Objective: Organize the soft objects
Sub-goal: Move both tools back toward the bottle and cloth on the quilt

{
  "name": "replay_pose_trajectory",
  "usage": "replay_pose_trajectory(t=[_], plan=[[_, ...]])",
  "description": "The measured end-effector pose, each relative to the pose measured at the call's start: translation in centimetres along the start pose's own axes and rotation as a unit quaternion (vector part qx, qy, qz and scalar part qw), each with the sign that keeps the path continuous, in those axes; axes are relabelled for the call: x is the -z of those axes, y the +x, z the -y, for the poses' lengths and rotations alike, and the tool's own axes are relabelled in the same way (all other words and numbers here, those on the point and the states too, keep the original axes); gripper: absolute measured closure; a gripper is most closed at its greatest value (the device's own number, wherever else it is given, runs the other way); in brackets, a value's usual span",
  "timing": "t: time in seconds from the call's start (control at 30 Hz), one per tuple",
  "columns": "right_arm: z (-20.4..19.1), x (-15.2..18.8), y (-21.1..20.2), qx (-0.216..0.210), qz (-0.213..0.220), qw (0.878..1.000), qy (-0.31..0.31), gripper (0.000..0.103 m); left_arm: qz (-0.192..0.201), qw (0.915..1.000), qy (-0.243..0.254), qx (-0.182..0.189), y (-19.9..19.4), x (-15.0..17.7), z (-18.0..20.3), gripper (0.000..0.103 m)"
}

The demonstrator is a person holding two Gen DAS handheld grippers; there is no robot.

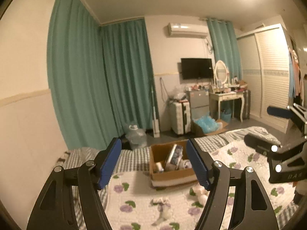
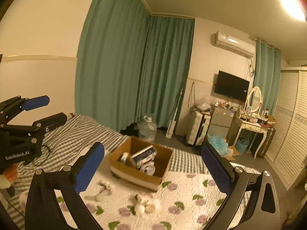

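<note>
Both grippers up over the bed, nothing held: left gripper (image 1: 153,164) has its jaws wide, right gripper (image 2: 153,169) likewise wide, both empty. Right below me on the floral quilt (image 2: 191,195) lie two soft toys not yet dealt w/: a small white plush (image 2: 100,192) w/ long limbs on the left, and a cream, lumpy plush (image 2: 146,204) just right of it, near the box front. Blurry, so I can't tell what animals they are. Just beyond them sits the cardboard box (image 2: 134,174) on the bed, open top, already holding a few items, incl. a dark-and-white thing leaning upright; whether those are soft I can't say. My read: partway thru, some stuff is in and at least 2 toys are left to drop in. Further back: striped sheet (image 2: 80,132), then floor w/ a water jug (image 2: 147,127), green curtains (image 2: 124,67).
</note>
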State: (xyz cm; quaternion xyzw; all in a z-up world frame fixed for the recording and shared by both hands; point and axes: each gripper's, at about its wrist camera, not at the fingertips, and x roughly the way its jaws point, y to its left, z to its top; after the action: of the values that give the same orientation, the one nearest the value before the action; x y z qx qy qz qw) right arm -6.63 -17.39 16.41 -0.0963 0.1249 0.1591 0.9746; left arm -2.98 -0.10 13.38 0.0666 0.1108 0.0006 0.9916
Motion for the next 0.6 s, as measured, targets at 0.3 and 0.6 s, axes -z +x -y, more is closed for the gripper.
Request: replay_pose_trajectory(t=[0.3, 0.6], plan=[[-1.1, 5.1, 1.8, -0.015, -0.043, 0.999, -0.001, 0.001, -0.068, 0.9967, -0.043, -0.008, 2.1, 5.1, -0.8, 0.012], [-0.3, 12.4, 11.3, -0.037, -0.154, 0.987, 0.025, 0.001, -0.176, 0.9829, -0.05, -0.017, 8.3, 14.2, -0.5, 0.012]])
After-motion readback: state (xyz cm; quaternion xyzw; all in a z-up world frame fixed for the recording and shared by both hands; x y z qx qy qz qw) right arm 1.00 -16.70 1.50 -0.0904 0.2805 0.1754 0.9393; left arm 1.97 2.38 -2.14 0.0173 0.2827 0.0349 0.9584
